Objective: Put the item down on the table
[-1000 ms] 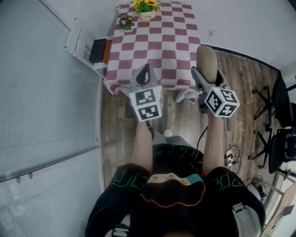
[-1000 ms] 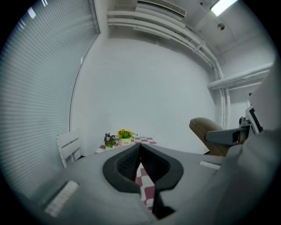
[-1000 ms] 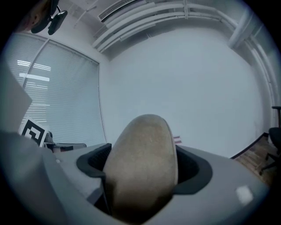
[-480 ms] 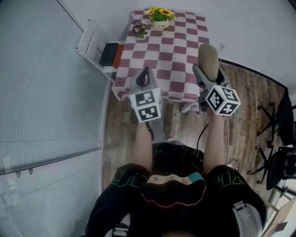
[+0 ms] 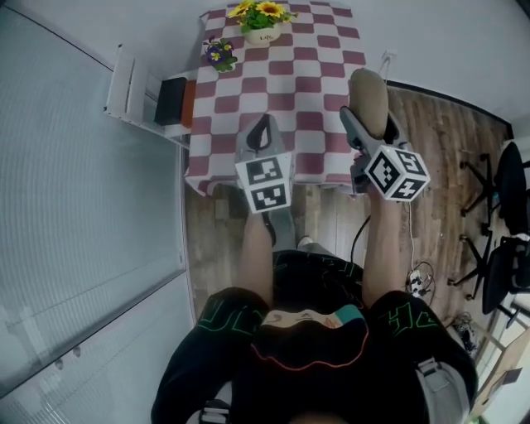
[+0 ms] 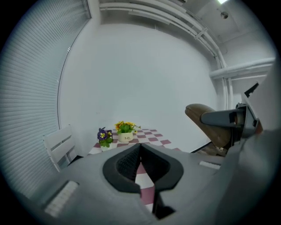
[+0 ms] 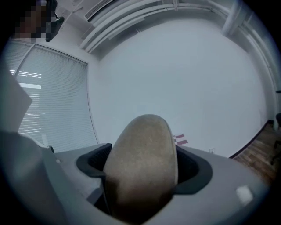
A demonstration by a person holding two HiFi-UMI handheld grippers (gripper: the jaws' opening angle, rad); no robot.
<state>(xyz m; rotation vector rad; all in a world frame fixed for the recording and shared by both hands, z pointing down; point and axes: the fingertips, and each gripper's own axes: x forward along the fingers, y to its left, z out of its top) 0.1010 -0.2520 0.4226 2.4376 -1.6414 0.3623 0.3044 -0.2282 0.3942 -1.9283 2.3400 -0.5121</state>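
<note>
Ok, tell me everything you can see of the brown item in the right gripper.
The brown item is a smooth, rounded oval, dull tan with a faintly speckled, matte skin, like a potato or a stone; I cannot tell which. It sits lengthwise in the right gripper, whose jaws are shut on its lower part, with its rounded end sticking out ahead. It is held in the air by the right edge of the checkered table and touches only the jaws.

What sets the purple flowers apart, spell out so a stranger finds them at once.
Start at the red-and-white checked table by the white wall. Two flower pots stand at its far edge; the purple flowers are the smaller one, at the left corner, beside the yellow flowers in a white pot.
</note>
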